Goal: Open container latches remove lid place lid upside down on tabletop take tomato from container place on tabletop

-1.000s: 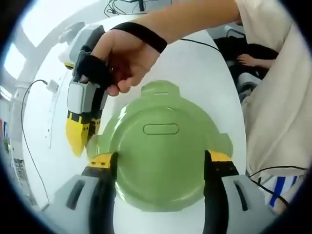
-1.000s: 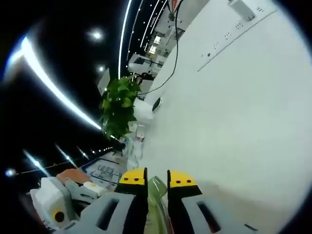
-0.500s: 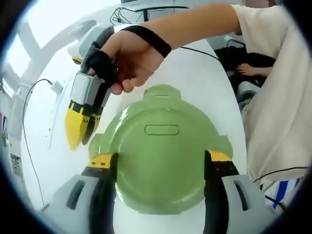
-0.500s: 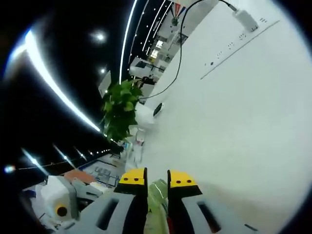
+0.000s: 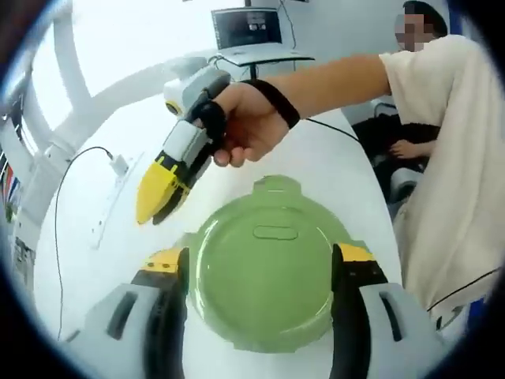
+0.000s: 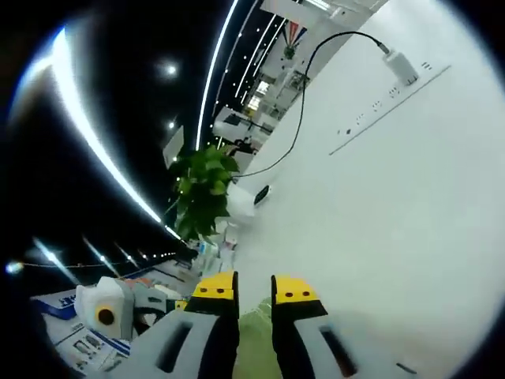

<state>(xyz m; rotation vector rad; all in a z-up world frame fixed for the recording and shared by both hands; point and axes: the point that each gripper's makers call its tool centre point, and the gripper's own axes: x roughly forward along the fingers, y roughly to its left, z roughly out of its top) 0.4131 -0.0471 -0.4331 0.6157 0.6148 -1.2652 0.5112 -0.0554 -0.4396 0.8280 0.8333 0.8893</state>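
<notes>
A round green container lid with latch tabs around its rim lies on the white tabletop, between the two wide-set jaws of my left gripper, which press against its sides. One latch tab sticks out at the far edge. A hand holds my right gripper in the air up and to the left of the lid, apart from it. Its yellow fingertips point down with a narrow slit between them. In the right gripper view the right gripper has its jaws close together, with a bit of green low in the gap.
The white tabletop runs back to a monitor. A plug and cable lie at the left. A person in a cream shirt stands at the right. A leafy plant and a cable with an adapter are on the table.
The right gripper has lifted up and away from the lid's left latch tab, which it pinched before. The left gripper view has tilted up; the lid stays between its jaws.
</notes>
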